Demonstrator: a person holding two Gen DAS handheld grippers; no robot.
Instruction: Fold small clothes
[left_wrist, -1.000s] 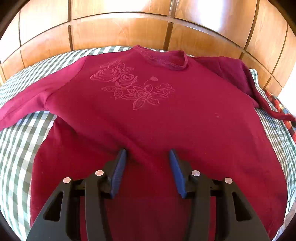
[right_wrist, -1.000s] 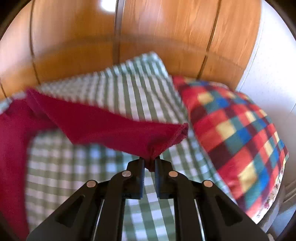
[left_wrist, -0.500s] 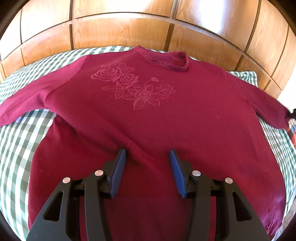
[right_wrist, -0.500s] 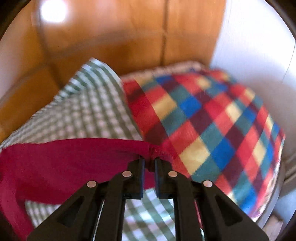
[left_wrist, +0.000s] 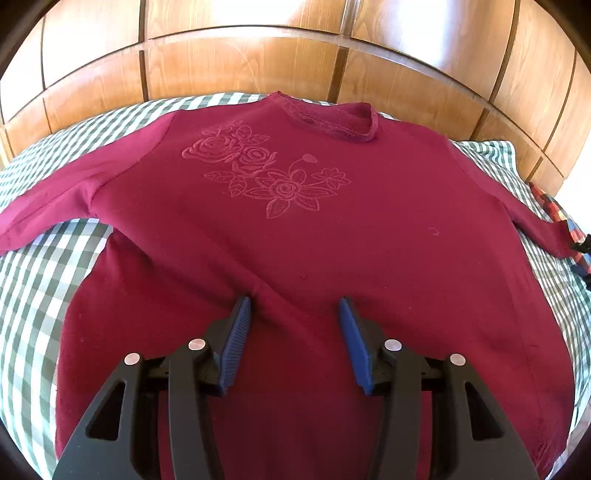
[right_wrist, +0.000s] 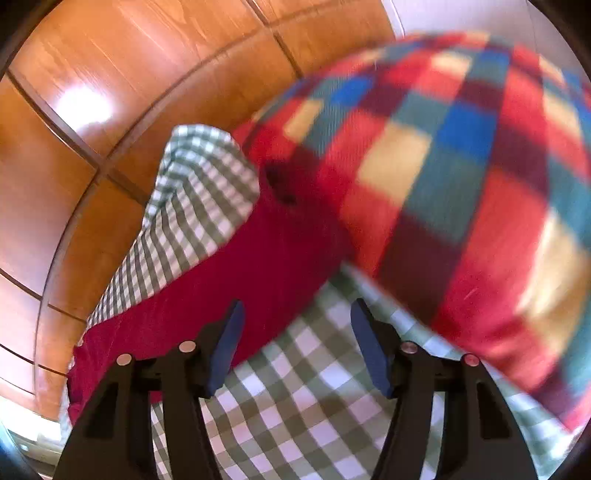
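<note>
Released a moment ago, the sleeve (right_wrist: 258, 258) lies flat beside the right gripper (right_wrist: 297, 325), jaws now spread. Left gripper (left_wrist: 295, 314) hovers open over the maroon sweater (left_wrist: 332, 240).

The left claw (left_wrist: 294, 308) is built of matte black plastic arms with triangular cut-outs, and each finger is lined with a ribbed blue pad (left_wrist: 236, 341). Round silver screw heads are set along the arms. The right claw (right_wrist: 296, 312) is made alike, with darker blue pads (right_wrist: 371, 352).
</note>
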